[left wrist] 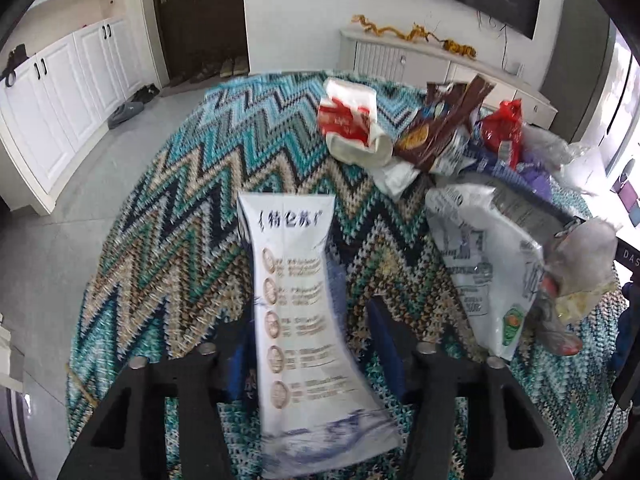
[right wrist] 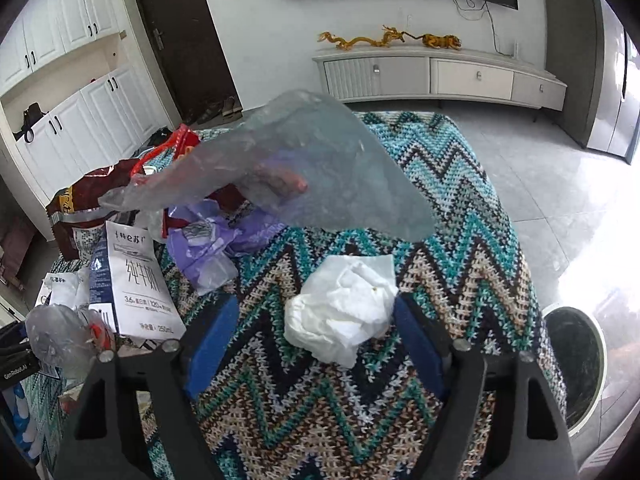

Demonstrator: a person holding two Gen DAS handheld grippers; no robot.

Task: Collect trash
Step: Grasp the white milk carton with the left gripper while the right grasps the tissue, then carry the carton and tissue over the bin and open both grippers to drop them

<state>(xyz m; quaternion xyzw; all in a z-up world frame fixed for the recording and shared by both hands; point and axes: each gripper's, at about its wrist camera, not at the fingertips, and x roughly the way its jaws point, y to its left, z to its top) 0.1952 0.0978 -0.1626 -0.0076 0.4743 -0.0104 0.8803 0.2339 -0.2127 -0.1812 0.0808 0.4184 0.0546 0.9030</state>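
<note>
The right gripper hovers with its jaws spread around the crumpled tissue, which lies on the zigzag cloth near the table's right edge, above the bin. Best to lower until both pads flank the wad, then squeeze gently. The left gripper stands spread wide around a milk carton; whether it grips is unclear.

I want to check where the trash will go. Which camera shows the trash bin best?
The right wrist view: the trash bin stands on the floor at the lower right, beside the table, its dark opening facing up, partly cut by the frame's edge. The left wrist view does not show it.
</note>
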